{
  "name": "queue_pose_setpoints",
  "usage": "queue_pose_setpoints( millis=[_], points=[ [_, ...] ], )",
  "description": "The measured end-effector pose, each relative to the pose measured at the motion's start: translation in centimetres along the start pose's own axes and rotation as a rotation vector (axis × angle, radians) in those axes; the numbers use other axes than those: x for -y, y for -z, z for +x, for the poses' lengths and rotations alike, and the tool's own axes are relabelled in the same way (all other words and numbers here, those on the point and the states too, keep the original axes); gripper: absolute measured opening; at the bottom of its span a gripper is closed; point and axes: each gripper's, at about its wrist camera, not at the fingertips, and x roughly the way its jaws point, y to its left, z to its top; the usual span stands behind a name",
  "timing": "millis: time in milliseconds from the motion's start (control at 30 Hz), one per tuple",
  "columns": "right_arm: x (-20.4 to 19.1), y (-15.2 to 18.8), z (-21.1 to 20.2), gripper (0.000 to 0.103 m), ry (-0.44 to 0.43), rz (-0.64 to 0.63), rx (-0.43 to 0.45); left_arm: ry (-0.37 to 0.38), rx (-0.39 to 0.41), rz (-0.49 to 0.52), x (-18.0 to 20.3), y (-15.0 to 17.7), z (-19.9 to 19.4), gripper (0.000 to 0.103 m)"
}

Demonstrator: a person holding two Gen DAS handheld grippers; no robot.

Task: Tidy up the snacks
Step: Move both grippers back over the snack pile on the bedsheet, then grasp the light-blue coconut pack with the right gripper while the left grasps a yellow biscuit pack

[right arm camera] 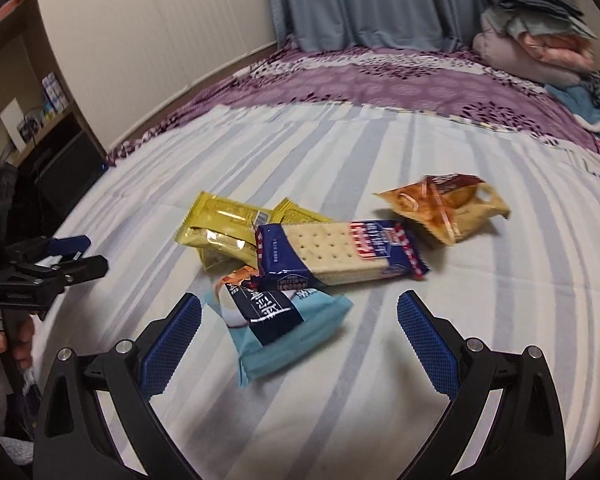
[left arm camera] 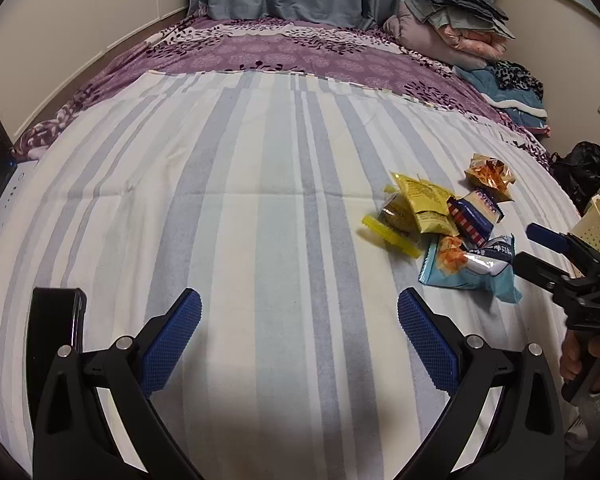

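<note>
A heap of snacks lies on the striped bed sheet [right arm camera: 380, 360]. It holds two yellow packets [right arm camera: 220, 228], a blue cracker pack [right arm camera: 340, 252], a light-blue packet [right arm camera: 284, 328] and a tan-orange packet [right arm camera: 448, 208]. My right gripper [right arm camera: 299, 308] is open just in front of the heap, with the light-blue packet's near end between its fingers, untouched. My left gripper [left arm camera: 299, 304] is open over bare sheet, left of the heap [left arm camera: 452, 224], and holds nothing. Each gripper shows at the edge of the other's view: the right gripper [left arm camera: 524, 244] and the left gripper [right arm camera: 88, 254].
A cream perforated basket [left arm camera: 596, 220] stands at the bed's right edge, behind the right gripper. A black phone-like object [left arm camera: 56, 320] lies near the left finger. Folded bedding [left arm camera: 448, 20] is piled at the far right corner, with a black bag [left arm camera: 580, 168] beside the bed.
</note>
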Motion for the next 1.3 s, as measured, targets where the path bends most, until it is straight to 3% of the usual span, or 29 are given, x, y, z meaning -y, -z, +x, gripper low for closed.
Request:
queue_pose_setpoints(
  millis=[467,633,700,767,867,1300],
  points=[
    [-1.0,-0.5,4.3,0.098,-0.063,-0.053,-0.113,-0.003,-0.028,-0.019,-0.7,0.7,0.7,0.100],
    [-1.7,-0.1,4.5,0.097,-0.044,-0.100,-0.120,-0.005,-0.029,-0.021,-0.6,0.5,0.8,0.100],
    [-1.9,-0.1,4.5,0.092,-0.013,-0.116,-0.120,-0.005,-0.030,-0.018,-0.5,0.5,0.9,0.100],
    [-1.9,0.0,4.4,0.082,0.010,-0.131,-0.117,-0.005,-0.030,-0.014,-0.4,0.4,0.9,0.100],
    [-1.6,0.2,3.8,0.075,0.001,-0.121,-0.115,-0.003,-0.033,-0.008,-0.1,0.3,1.0,0.100],
    [1.6,4.8,-1.6,0.073,0.054,-0.018,-0.079,0.023,-0.027,0.059,2.8,-1.1,1.4,0.100]
  ],
)
